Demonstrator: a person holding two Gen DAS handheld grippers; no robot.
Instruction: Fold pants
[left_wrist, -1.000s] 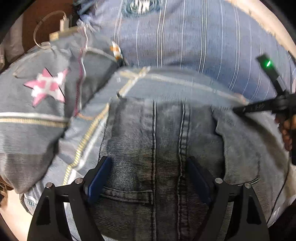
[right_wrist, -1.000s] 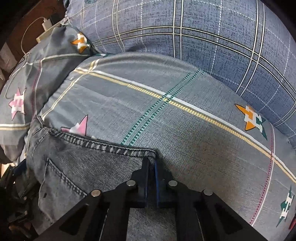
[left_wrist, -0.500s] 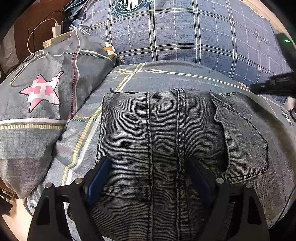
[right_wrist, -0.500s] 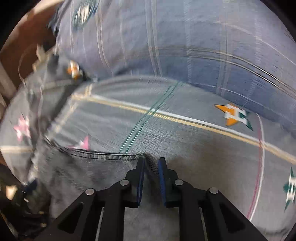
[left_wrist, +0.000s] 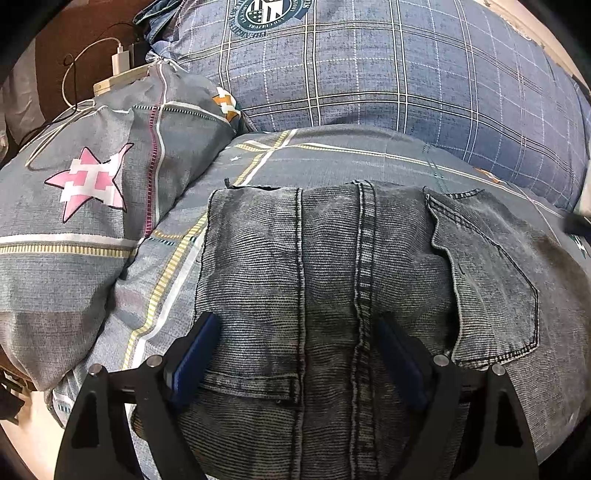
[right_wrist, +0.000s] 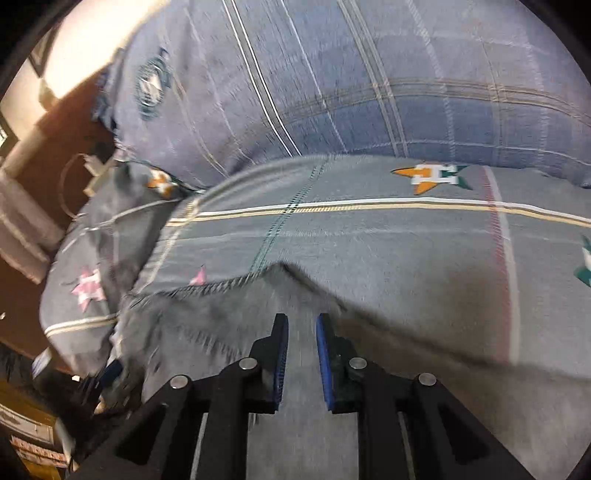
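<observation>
Grey-black denim pants (left_wrist: 332, 280) lie folded on the bed, back pocket (left_wrist: 487, 280) to the right, waistband toward me. My left gripper (left_wrist: 295, 332) is open wide, its blue pads just above the denim, holding nothing. In the blurred right wrist view my right gripper (right_wrist: 301, 325) stands partly open above the right end of the pants (right_wrist: 221, 321); a peak of denim lies just ahead of the pads, not gripped.
The pants rest on a grey bedsheet (left_wrist: 332, 155) with stars and stripes. A grey star pillow (left_wrist: 92, 192) lies left, a blue plaid pillow (left_wrist: 369, 66) behind. A white charger and cable (left_wrist: 120, 62) sit on a brown surface at far left.
My right gripper opened, let go of the denim edge and pulled back and up. The left view has drawn back slightly; the pants now lie flat and still.
</observation>
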